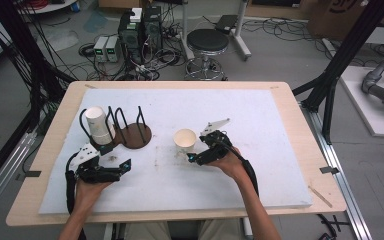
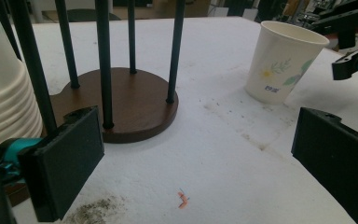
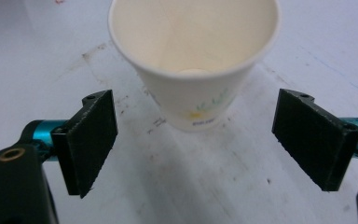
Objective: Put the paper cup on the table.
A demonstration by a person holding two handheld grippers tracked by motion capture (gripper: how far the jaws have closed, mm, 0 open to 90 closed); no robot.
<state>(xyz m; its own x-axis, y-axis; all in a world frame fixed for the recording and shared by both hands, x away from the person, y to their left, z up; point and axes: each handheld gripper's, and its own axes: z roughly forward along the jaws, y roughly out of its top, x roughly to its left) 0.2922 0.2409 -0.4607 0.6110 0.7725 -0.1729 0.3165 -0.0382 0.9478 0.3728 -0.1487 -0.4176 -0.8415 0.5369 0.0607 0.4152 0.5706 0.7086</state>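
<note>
Each hand carries a black tool with two flat, rectangular black pads on teal metal mounts. The left tool [image 1: 111, 169] and the right tool [image 1: 196, 156] each bear a pale grey three-cornered plate on top. A thick black cable trails back along each forearm. A brass-coloured screw hole marks the right tool's body.

On the white foam-covered table [image 1: 280, 175] stood one loose white paper cup with a flower print [image 1: 185, 138] and one stack of white paper cups [image 1: 98, 125]. There was one dark wooden cup rack with black wire uprights [image 1: 135, 131]. Two black handheld grippers were there, the left gripper [image 1: 122, 167] and the right gripper [image 1: 196, 151].
</note>
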